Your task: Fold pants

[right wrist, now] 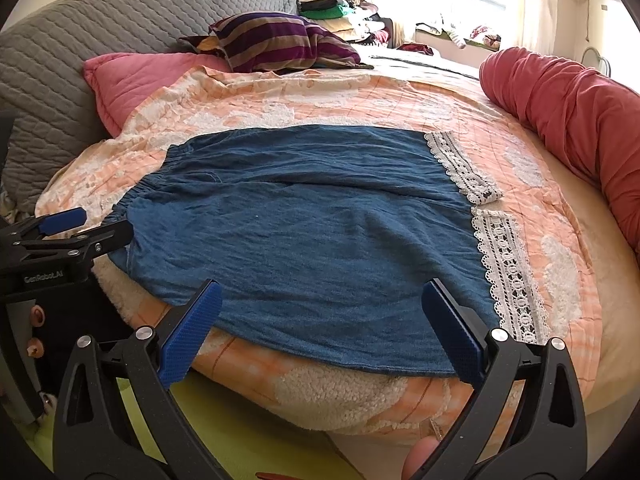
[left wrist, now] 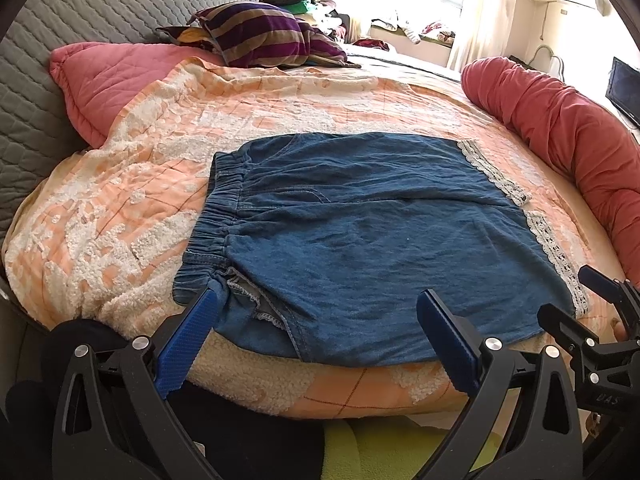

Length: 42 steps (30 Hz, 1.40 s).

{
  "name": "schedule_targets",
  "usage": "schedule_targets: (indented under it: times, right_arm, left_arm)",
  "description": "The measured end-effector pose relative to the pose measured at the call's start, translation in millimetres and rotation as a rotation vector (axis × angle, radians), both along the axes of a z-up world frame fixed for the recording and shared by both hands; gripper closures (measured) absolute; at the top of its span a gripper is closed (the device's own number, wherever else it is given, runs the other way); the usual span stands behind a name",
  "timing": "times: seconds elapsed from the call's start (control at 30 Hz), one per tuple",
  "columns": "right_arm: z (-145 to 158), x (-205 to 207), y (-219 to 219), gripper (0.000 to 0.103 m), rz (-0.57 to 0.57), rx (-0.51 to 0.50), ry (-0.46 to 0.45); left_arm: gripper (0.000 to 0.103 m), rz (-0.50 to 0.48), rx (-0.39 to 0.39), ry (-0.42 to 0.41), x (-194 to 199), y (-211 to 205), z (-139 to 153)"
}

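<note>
From the left wrist, the pants lie spread flat on the bed, waistband to the left, lace hems to the right, their near edge right at the bed's near edge. The left gripper stands wide apart with nothing between its fingers; its left pad sits just beside the waistband's near corner. The right gripper shows at the pants' near right corner, by the lace; whether it is spread or closed I cannot tell here.

From the right wrist, the pants fill the middle of the bed. The right gripper is also spread wide and empty, poised over the pants' near edge. The left gripper sits at the waistband end, apparently apart.

No fold looks made yet; this seems the reach before the first grasp. Next, each claw likely needs to pinch a near corner, then carry that edge over to the far edge.
</note>
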State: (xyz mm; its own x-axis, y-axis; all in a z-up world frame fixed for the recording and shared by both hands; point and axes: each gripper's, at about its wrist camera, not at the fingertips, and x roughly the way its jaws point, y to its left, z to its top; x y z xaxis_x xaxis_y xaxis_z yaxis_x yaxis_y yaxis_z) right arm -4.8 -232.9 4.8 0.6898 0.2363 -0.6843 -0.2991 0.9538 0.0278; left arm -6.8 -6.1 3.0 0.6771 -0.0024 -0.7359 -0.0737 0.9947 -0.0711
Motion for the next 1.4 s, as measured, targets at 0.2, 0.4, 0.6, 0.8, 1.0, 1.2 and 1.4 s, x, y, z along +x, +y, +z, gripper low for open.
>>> schedule_targets:
  times: [0.2,0.4,0.6,0.8,1.0,1.2,1.4]
  right_arm:
    - [0.8,2.3,2.2,0.009,0.0,0.001,-0.003]
    - [-0.4,7.6,1.4,0.009,0.008,0.013,0.002]
    - [2.9,29.3,2.9,0.009,0.012,0.028,0.004]
    - [13.3,62.8,11.4,0.009,0.029,0.029,-0.024]
    - [23.8,109.0,22.4,0.009,0.078,0.021,-0.002]
    - [22.7,155.0,47.2,0.009,0.182,0.034,0.084]
    - [18.8,193.6,74.8,0.009,0.249,-0.003,0.088]
  left_arm:
    - [0.004,0.003,0.002,-0.009,-0.4,0.5,1.0]
    - [0.004,0.01,-0.001,-0.001,3.6,4.4,0.4]
    - [0.004,0.017,-0.01,0.019,18.0,13.4,-1.4]
    - [0.004,0.004,-0.012,0.027,43.3,24.0,0.9]
    - [0.004,0.017,-0.022,0.057,83.8,40.6,2.9]
    - [0.004,0.034,-0.03,0.074,123.3,62.2,1.2]
    - [0.004,0.04,0.007,0.114,156.7,86.7,-11.9]
